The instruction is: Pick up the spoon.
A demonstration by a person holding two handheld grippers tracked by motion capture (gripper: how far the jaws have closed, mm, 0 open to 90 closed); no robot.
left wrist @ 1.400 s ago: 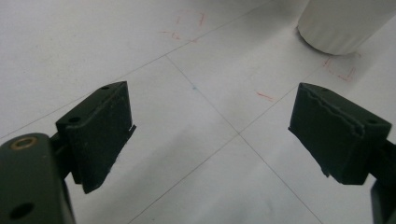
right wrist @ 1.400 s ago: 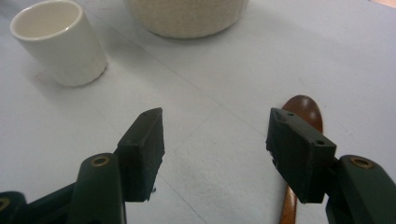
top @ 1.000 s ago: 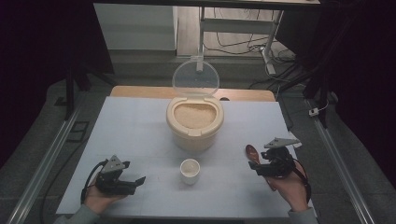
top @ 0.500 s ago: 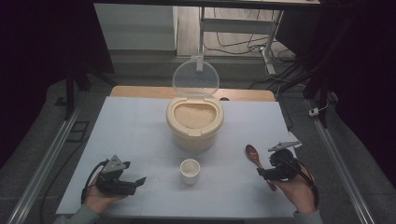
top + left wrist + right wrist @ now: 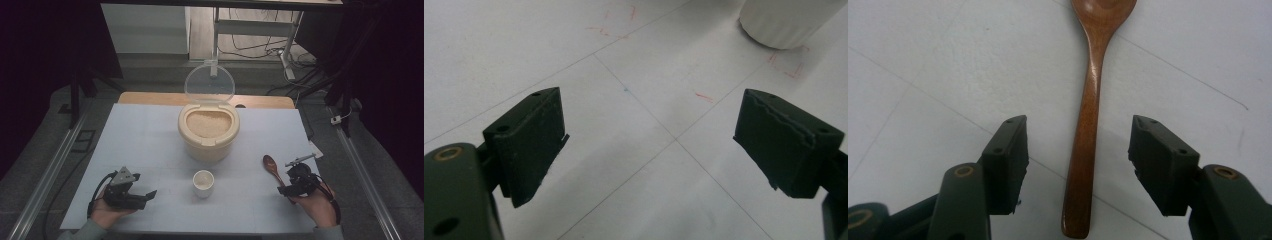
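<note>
A brown wooden spoon lies flat on the white table at the right, bowl pointing away from me. My right gripper is low over its handle. In the right gripper view the spoon's handle runs up between the two black jaws with a gap on each side. This gripper is open, and its jaws have just been closing. My left gripper rests at the near left, open, with bare table between its jaws.
A small white cup stands at the near middle. Behind it is a cream container full of rice, its clear lid standing up. The table's near edge is close to both hands.
My right gripper has dropped and slid back along the spoon from its bowl to its handle, and its jaws have narrowed. The left gripper has not moved.
</note>
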